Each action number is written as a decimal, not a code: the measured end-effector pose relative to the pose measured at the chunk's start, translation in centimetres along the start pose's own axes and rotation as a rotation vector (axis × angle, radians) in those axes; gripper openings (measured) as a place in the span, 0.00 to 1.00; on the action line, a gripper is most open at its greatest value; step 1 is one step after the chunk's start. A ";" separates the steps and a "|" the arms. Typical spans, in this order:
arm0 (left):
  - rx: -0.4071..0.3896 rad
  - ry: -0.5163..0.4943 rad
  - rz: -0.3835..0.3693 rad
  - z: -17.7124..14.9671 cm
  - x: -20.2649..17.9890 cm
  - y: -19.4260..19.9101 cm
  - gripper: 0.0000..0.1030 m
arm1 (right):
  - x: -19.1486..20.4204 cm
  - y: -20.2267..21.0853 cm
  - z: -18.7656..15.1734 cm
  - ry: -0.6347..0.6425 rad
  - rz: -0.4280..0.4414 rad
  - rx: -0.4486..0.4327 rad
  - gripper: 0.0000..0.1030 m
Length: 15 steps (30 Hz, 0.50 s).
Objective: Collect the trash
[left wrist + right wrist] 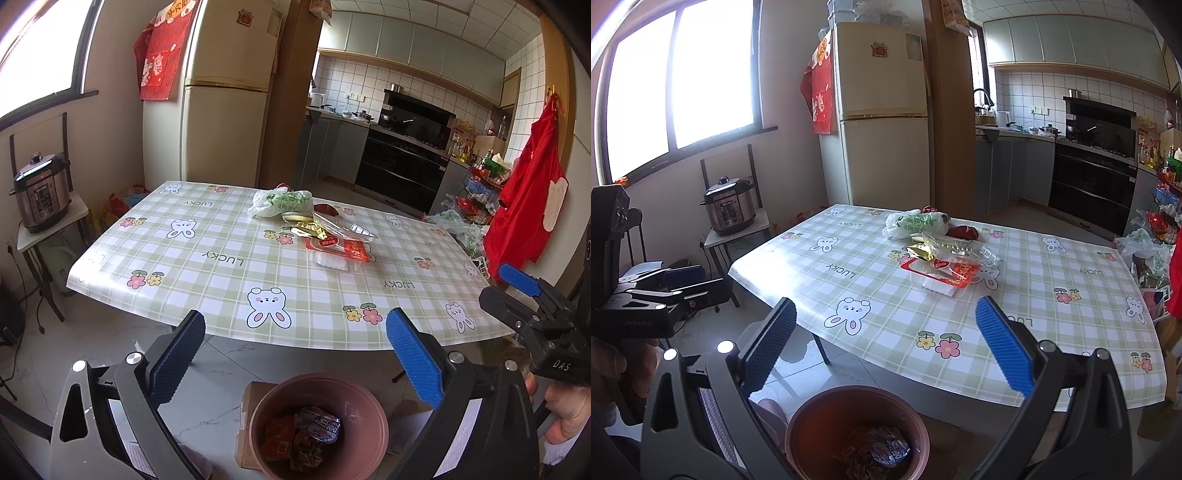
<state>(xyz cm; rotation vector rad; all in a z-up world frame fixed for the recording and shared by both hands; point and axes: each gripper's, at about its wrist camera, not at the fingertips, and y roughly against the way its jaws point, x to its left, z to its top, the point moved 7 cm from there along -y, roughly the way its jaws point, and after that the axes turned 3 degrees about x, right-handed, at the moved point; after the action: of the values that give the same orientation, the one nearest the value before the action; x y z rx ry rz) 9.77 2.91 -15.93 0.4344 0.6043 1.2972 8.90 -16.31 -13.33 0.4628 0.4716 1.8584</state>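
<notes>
- While both grippers hang over the floor at the near edge of the table, the round pink plastic bin (319,424) sits below them, holding crumpled wrappers (314,430) — one silvery, others orange and brown.
- Left gripper (295,354): its blue ribbed jaws stand spread wide with nothing between them; the bin lies directly beneath the gap.
- Right gripper (886,347): jaws likewise parted and empty; in the left view it shows at the right edge, held by a hand (565,413).
- Rectangular table with a green-checked bunny-print cloth (229,266): trash remains in a cluster toward its far middle — a white plastic bag with green print (282,202), a gold foil wrapper (308,229), a clear plastic tray (347,230) and a red-and-white package with a clear lid (338,254); these lie touching or overlapping one another, well apart from both grippers.
- Silver pressure cooker (728,210) stands on a small side table by the window; a cream refrigerator (882,110) rises behind the table.
</notes>
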 end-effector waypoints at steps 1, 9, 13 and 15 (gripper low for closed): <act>0.002 0.005 0.006 0.0 0.2 -0.2 0.94 | -0.1 -0.2 -0.1 0.000 -0.001 0.003 0.94; 0.029 0.020 0.028 0.1 1.1 -1.7 0.94 | -1.2 -2.0 -0.7 -0.019 -0.003 0.037 0.94; 0.057 0.030 0.031 -0.1 1.5 -3.0 0.94 | -2.0 -3.2 -1.0 -0.026 -0.016 0.052 0.94; 0.064 0.033 0.037 -0.1 1.8 -3.5 0.94 | -2.4 -3.9 -1.1 -0.035 -0.019 0.063 0.94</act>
<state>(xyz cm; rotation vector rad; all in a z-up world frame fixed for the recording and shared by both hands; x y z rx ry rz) 12.63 3.83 -18.44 0.4795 0.6700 1.3250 12.12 -17.48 -16.56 0.5303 0.5104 1.8186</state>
